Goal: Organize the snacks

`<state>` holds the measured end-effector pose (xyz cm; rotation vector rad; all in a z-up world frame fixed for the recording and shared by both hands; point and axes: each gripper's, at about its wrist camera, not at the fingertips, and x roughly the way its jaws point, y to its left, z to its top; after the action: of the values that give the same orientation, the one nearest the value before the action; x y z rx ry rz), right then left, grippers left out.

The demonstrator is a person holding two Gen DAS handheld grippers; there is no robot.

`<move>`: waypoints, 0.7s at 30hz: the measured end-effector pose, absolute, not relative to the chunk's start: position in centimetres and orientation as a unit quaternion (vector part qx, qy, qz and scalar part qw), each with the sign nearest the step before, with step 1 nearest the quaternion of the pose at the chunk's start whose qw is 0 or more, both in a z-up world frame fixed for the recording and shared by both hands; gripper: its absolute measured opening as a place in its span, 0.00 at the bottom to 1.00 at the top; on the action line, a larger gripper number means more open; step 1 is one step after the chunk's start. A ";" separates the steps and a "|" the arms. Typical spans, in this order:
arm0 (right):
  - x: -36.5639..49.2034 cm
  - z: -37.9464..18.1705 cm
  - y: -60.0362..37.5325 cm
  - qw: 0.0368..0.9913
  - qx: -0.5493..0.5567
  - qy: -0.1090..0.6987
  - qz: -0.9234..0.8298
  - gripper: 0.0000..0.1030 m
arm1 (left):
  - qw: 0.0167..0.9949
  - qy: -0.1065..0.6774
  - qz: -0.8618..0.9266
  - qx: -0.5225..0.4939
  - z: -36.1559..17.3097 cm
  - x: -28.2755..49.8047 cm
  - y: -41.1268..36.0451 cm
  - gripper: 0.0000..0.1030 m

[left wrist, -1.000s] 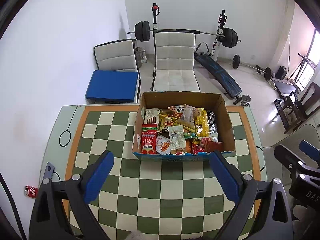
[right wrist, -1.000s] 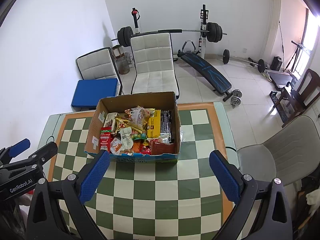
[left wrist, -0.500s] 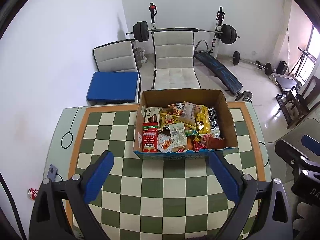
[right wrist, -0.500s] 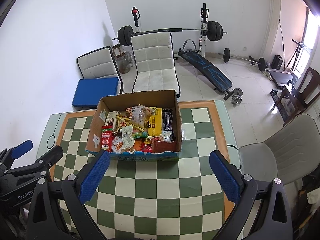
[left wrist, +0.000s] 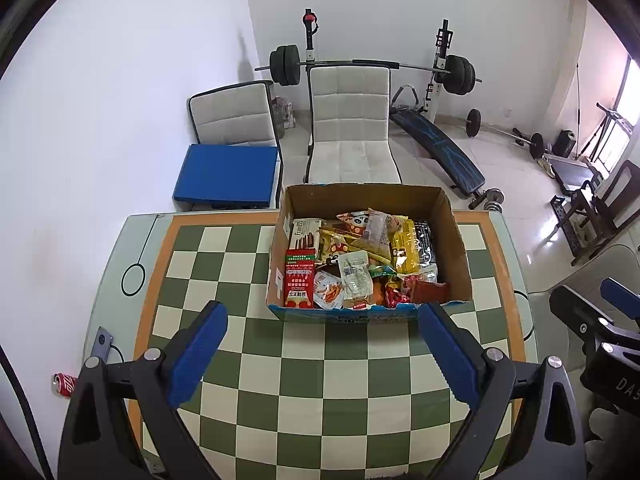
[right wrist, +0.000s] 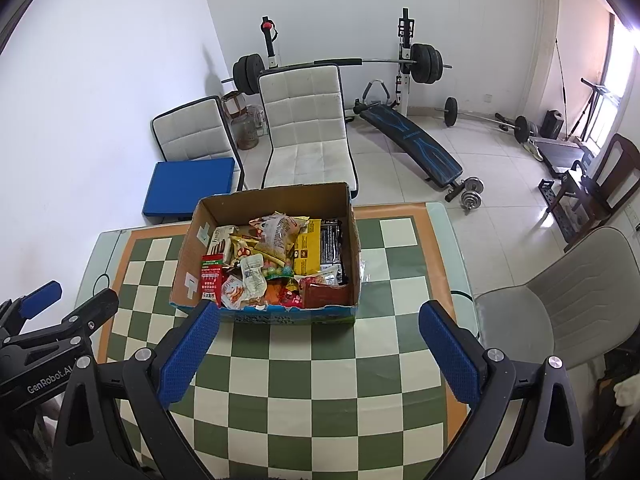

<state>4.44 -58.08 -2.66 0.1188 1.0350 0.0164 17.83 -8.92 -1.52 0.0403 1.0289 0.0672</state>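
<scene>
An open cardboard box (left wrist: 456, 240) (right wrist: 188, 256) stands on the far half of a green-and-cream checkered table (left wrist: 320, 380) (right wrist: 320, 380). It is filled with several snack packets: a red packet (left wrist: 298, 280) (right wrist: 211, 276) at the near left, a yellow packet (left wrist: 406, 246) (right wrist: 307, 248) and a black packet (right wrist: 331, 246) at the right. My left gripper (left wrist: 324, 356) is open and empty, above the table short of the box. My right gripper (right wrist: 318, 354) is open and empty, also short of the box. Each gripper shows at the other view's edge.
Two white padded chairs (left wrist: 348, 136) (left wrist: 232, 114) and a blue cushion (left wrist: 226, 174) stand behind the table. A weight bench and barbell rack (right wrist: 404, 128) are further back. A grey chair (right wrist: 560, 300) is at the table's right. A red can (left wrist: 64, 383) lies on the floor at the left.
Both grippers have risen and pulled back slightly, so the box sits a little farther away in both views. Both stay open and empty.
</scene>
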 end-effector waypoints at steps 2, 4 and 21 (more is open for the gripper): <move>4.5 -2.6 -58.0 0.868 0.058 0.494 0.008 0.99 | 0.869 0.493 0.032 0.017 -1.5 17.9 -8.8 0.95; 4.5 -2.3 -58.1 0.867 0.059 0.494 0.004 0.99 | 0.870 0.492 0.033 0.018 -1.6 17.8 -8.8 0.95; 3.7 -2.5 -58.1 0.865 0.071 0.497 -0.004 0.99 | 0.871 0.491 0.036 0.015 -1.3 17.8 -8.9 0.95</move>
<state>3.72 -58.06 -2.46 0.1487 1.0407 -0.0087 17.77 -8.92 -1.30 0.0315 1.0258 0.0744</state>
